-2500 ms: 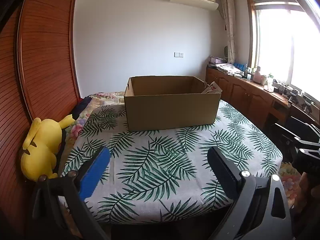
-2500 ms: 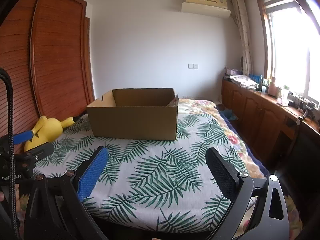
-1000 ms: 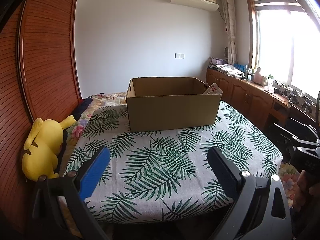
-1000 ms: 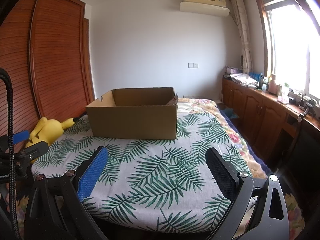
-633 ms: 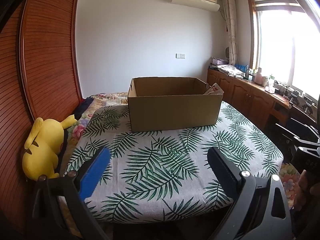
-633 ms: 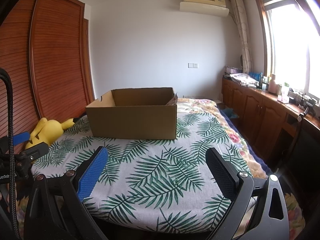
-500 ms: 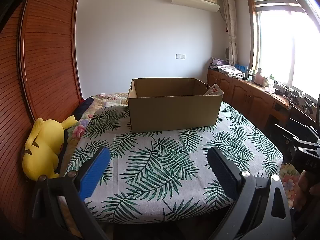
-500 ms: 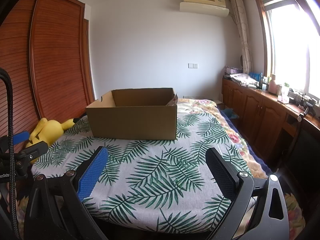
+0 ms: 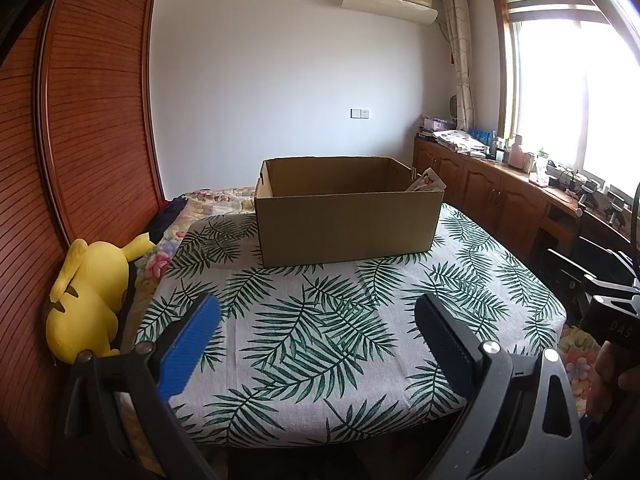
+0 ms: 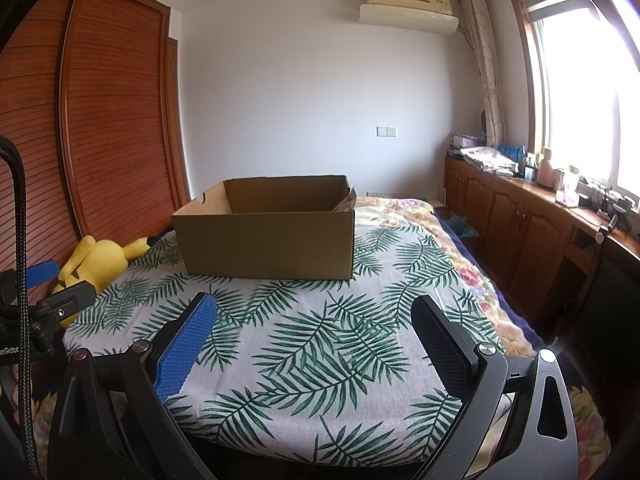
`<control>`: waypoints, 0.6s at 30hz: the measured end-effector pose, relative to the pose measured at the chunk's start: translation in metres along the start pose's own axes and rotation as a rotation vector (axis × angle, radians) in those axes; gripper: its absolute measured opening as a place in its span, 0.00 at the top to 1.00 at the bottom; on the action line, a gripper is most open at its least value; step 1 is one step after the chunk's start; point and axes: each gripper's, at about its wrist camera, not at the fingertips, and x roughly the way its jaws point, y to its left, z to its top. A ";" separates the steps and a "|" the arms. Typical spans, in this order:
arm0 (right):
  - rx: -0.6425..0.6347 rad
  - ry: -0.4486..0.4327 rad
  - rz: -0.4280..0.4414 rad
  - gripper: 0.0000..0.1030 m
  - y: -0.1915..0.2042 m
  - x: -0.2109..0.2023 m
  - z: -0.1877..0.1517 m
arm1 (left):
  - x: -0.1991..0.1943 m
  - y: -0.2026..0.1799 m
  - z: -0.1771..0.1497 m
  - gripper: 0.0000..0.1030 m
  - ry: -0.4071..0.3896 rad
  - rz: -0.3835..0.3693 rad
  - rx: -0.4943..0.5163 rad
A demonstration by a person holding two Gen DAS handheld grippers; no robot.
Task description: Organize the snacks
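An open brown cardboard box (image 9: pixel 348 224) stands at the far side of a bed covered by a palm-leaf cloth (image 9: pixel 320 320); it also shows in the right wrist view (image 10: pixel 268 240). A white and red snack packet (image 9: pixel 426 182) pokes up at the box's right rear corner, and shows in the right wrist view (image 10: pixel 349 200). The inside of the box is hidden. My left gripper (image 9: pixel 316 320) is open and empty above the near edge of the bed. My right gripper (image 10: pixel 314 322) is open and empty, to the right of the left one.
A yellow plush toy (image 9: pixel 88 296) lies left of the bed against a wooden wardrobe (image 9: pixel 60 160). Wooden cabinets (image 10: pixel 532 224) with clutter run along the right wall under the window. The left gripper's body (image 10: pixel 40 304) shows at the right wrist view's left edge.
Both views have shifted only slightly; the box sits a little further right in the left wrist view. Both grippers stay open and empty.
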 end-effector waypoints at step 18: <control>-0.003 -0.003 0.001 0.04 0.001 -0.001 0.001 | -0.003 0.001 0.002 0.04 -0.009 0.000 -0.004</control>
